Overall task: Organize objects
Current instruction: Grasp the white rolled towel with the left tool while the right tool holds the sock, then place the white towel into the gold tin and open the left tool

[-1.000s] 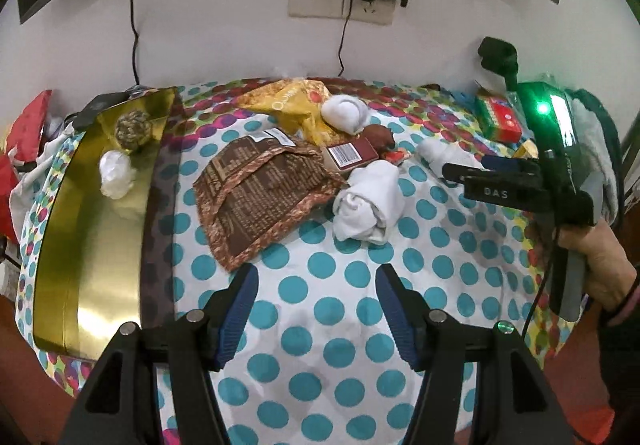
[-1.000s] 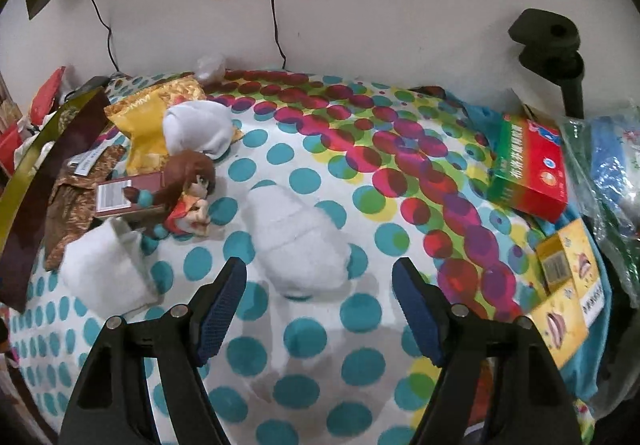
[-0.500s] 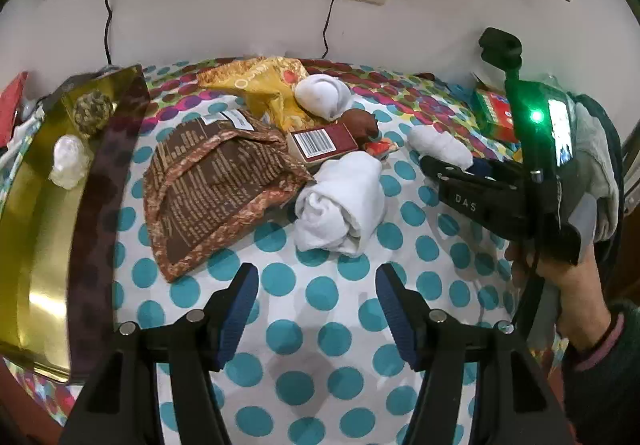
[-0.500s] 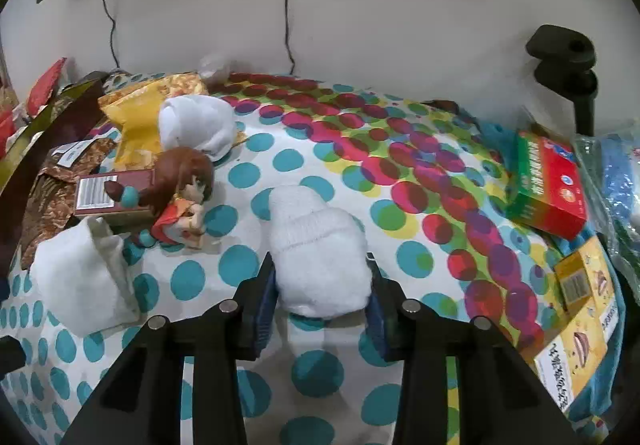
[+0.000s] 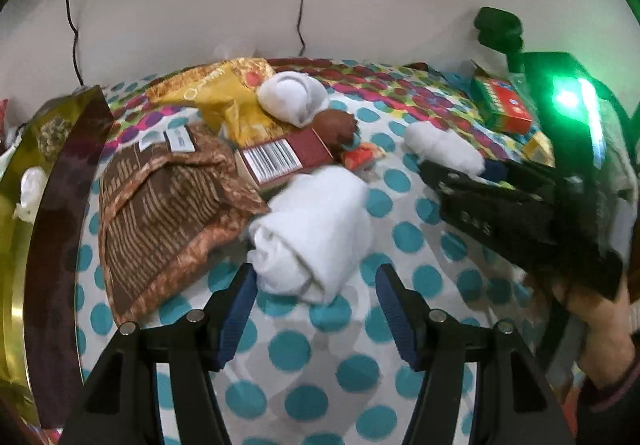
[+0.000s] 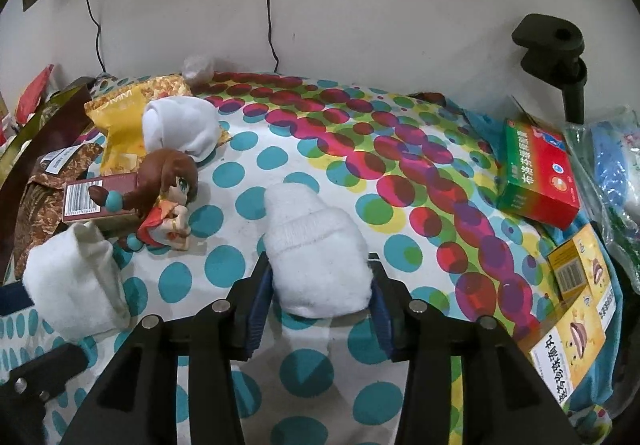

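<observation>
A white sock roll [image 6: 316,245] lies on the dotted cloth between my right gripper's [image 6: 319,273] blue pads, which press its sides while the jaws ease open slightly. In the left wrist view that same roll [image 5: 444,149] shows beyond the right gripper's black body [image 5: 500,213]. My left gripper [image 5: 316,277] is open, and its fingertips reach the near end of a second, bigger white roll [image 5: 312,229] without squeezing it. A third white roll [image 5: 292,95] rests on a yellow snack bag [image 5: 216,93].
A brown-haired figurine [image 6: 168,189] leans on a barcoded brown box [image 5: 284,159]. A brown snack bag [image 5: 160,205] lies beside a gold tray [image 5: 16,245] on the left. A green-red box [image 6: 536,173] and yellow boxes [image 6: 576,297] sit at the right, before the wall with a socket.
My right gripper has shut on the white sock roll in front of it. My left gripper has moved forward and down, up to the bigger white roll, still open.
</observation>
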`<state>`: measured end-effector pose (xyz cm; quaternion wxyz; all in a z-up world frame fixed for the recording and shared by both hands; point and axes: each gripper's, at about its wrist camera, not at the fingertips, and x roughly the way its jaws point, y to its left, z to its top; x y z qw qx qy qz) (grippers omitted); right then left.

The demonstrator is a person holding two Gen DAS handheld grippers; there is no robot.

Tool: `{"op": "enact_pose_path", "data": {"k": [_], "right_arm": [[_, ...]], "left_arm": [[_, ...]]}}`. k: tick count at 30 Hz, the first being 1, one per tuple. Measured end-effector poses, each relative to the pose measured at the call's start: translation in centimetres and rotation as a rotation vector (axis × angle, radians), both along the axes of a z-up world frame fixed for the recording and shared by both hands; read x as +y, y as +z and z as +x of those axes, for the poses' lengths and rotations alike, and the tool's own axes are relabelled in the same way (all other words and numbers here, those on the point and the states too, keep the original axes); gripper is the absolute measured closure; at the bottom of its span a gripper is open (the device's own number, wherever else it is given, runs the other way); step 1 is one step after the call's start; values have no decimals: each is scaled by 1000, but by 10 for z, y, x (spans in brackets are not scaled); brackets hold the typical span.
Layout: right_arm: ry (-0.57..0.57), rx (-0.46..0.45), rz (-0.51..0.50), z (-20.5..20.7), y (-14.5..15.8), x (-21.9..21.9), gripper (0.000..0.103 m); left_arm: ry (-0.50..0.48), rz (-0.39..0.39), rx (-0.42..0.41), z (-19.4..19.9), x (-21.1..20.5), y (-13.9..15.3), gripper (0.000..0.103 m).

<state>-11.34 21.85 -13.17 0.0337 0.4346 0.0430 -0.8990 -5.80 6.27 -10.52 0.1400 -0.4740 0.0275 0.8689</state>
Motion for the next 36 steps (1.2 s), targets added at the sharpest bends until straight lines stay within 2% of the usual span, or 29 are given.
{"op": "enact_pose_path", "data": {"k": [6,7,8,13,20,25,29,32,34,36], "right_arm": [[-4,2,18,0,0,-2,58],[-9,0,15,0,0,-1,57],[-9,-2,6,-1,0,0,57],[-13,-9,-15,-1,0,3,55],[-16,-3,16,-1,0,0,55],[-18,-3,22,-2,1,-1,53],[-20,-4,23,-3,1,-1,53],[-21,-3,24,-3,2,-1,55],[-4,1,28,-2,3,-3,63],[2,9,63,-1,3,-7,63]], "left_arm": [[27,29,31,-10,-3,-7,40],[25,21,36,-10,-2,-8,43],[20,20,41,-10,-2,-8,52],[5,3,66,-5,0,-7,65],[1,52,45,5,-5,0,67],[-1,62,88,26,-12,20,67],[14,29,158,44,-31,49,67],[57,22,184,51,-56,67,67],[100,14,181,52,-78,75,67],[147,11,186,53,-99,81,67]]}}
